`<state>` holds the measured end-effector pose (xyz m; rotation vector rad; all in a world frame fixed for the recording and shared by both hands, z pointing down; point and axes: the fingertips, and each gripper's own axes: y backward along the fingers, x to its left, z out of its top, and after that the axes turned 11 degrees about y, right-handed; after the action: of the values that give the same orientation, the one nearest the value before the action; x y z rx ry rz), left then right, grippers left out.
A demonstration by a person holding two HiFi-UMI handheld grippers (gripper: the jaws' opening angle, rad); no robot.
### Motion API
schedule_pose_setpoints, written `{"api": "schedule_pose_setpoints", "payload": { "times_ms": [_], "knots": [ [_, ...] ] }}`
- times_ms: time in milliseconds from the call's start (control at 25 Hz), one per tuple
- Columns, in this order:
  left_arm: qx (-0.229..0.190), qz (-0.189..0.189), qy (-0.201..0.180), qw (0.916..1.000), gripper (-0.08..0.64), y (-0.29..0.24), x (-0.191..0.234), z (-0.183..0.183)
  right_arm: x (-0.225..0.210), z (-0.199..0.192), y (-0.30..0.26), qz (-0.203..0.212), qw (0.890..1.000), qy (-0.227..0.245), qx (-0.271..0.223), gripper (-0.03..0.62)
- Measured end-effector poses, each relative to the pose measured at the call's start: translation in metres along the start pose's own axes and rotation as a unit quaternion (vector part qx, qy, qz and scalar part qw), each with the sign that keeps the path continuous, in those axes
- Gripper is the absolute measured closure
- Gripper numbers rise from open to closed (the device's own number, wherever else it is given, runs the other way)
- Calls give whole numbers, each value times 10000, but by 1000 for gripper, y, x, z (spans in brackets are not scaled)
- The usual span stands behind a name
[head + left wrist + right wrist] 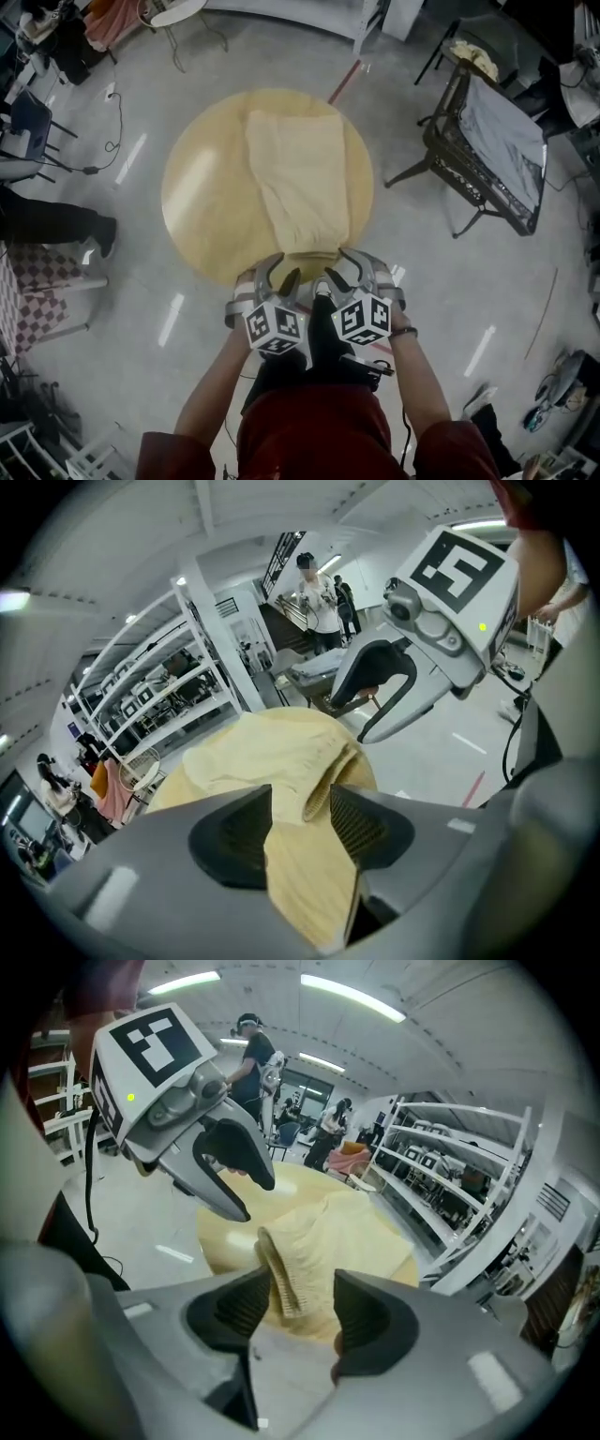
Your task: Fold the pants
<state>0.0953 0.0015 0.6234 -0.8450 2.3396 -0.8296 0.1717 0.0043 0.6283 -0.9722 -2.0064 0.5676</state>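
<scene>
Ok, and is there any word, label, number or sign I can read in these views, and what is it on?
No readable text in any view.
Left cube on the left gripper: black-and-white square pattern, no letters.
Right cube on the right gripper: same kind of pattern.
Pants and table: no print visible.
Shelves in the background: too small to tell.

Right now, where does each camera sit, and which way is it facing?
Head view: on the person's head, facing steeply down at pants on table; forearms, left claw, right claw show.
Left gripper view: on left claw, looking along its jaws at pants; right claw shows.
Right gripper view: on right claw, likewise; left claw shows.
All share the pants.
</scene>
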Motion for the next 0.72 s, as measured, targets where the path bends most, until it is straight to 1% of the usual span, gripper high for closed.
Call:
{"api": "schedule_pose_setpoints", "payload": {
  "times_ms": [160,280,480,560,640,720],
  "knots": [
    [303,-125,-225,9992,353,-22,0,-10,6,-14,-21,333,9990,257,168,385],
    [546,-250,-396,9974,353,-35,-1,-19,10,-20,-35,568,9975,342,227,385],
    [943,-559,-376,9933,353,-57,-10,-29,14,-36,-51,1021,9935,406,294,385],
    [1024,-609,-423,9920,353,-63,-11,-30,14,-40,-57,1202,9913,414,340,385],
    [1030,-595,-440,9919,372,-66,-8,-32,16,-40,-60,1369,9893,342,366,387],
    [1043,-581,-470,9917,404,-67,-4,-35,18,-38,-62,1524,9874,220,373,408]
  ]
}}
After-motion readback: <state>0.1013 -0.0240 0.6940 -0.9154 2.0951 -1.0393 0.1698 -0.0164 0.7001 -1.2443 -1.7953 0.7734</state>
